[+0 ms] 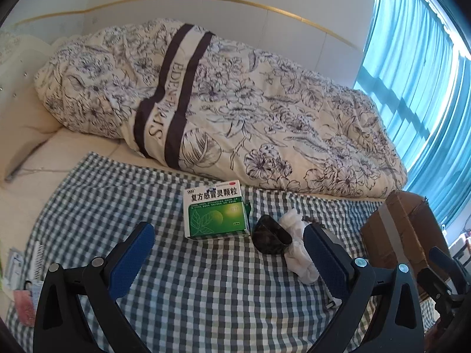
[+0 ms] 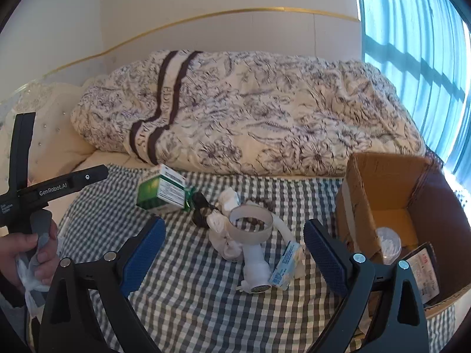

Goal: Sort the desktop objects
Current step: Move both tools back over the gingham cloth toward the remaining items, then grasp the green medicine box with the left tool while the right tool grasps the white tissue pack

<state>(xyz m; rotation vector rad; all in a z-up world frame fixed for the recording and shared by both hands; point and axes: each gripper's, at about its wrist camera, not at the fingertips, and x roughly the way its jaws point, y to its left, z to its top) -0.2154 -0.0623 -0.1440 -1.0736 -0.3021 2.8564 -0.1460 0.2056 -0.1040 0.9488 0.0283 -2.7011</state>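
Right wrist: claw (image 2: 235, 256) agape (box (image 2: 382, 194) beside).

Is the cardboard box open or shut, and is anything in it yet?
Open: the cardboard box has its flaps up, with a clear plastic cup and a dark packet inside.

Checked cloth (image 2: 188, 288) open near front; clutter mid; cardboard box (image 2: 365, 194) blocks right.

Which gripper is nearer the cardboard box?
Right. The right gripper hangs open with the cardboard box just beside its right finger; the left gripper, also open, sits farther left, facing the medicine box.
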